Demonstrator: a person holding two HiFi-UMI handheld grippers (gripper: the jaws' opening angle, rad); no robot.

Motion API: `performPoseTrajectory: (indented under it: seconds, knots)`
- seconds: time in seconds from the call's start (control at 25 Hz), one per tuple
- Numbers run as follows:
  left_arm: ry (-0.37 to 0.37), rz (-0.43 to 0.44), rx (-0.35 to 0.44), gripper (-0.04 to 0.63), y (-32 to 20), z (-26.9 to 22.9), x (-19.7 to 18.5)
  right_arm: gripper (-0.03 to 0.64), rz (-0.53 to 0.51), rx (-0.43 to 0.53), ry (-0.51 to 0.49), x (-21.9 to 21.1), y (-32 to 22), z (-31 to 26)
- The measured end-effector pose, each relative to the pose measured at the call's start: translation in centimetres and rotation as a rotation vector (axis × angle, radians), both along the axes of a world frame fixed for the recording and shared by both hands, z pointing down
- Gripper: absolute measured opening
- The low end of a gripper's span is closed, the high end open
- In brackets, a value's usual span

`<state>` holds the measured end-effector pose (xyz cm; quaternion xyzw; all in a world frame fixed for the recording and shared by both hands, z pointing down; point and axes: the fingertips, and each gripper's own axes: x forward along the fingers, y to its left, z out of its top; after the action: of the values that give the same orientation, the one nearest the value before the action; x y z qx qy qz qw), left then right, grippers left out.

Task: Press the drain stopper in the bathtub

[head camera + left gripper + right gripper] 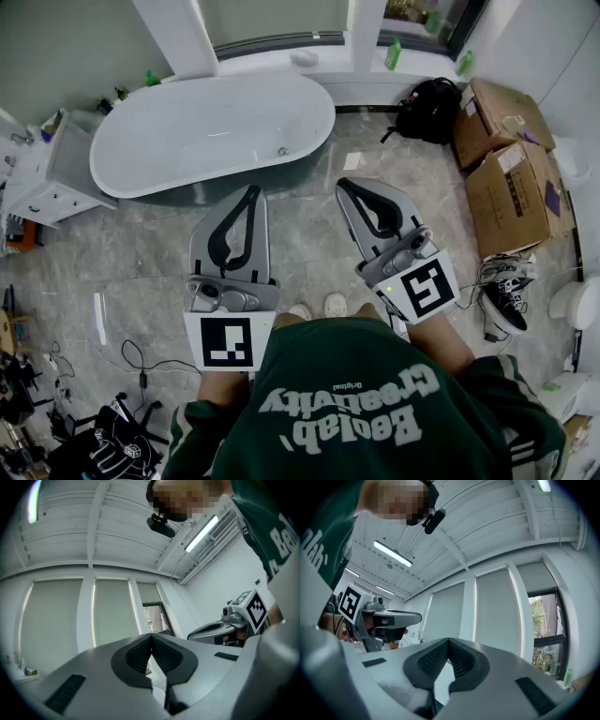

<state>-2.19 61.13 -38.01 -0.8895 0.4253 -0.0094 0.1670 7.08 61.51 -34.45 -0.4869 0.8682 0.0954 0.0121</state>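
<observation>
1. Where the floor ends at the far left, see a white cabinet.
2. Right beside it, find the tub, long and white, lying across the top of the head view.
3. Look near the tub's right end for the stopper, a small shiny dot on the tub's bottom, touched by nothing.
4. Below the tub, over the grey floor, spot the left gripper, held about level, pointing at the tub, well apart from the stopper.
5. See its jaws pressed together at the tips, with nothing between them.
6. Just to the right, find the right gripper, side by side with the left one, also pointing toward the tub.
7. See its jaws closed tip to tip too, holding nothing.
8. Under both, at the bottom, see a green top with white letters.
9. Further right, by the wall, spot a black bag, then brown boxes, then a black shoe on the floor.
</observation>
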Motion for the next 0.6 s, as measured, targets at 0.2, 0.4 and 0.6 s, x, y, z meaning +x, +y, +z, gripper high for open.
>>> performPoseTrajectory:
  seconds: [0.2,0.4,0.6]
  knots:
    - [0.008,-0.014,-0.008,0.003,-0.2,0.0,0.6,0.014,-0.003,0.034,-0.003,0.6,0.2,-0.4]
    - [-0.007,-0.012,-0.015,0.003,0.1,0.6,2.0,0.014,-0.008,0.029,-0.02,2.2,0.6,0.0]
    - [-0.009,-0.029,-0.007,0.003,0.7,1.0,3.8,0.014,-0.031,0.027,-0.037,3.7,1.1,0.3]
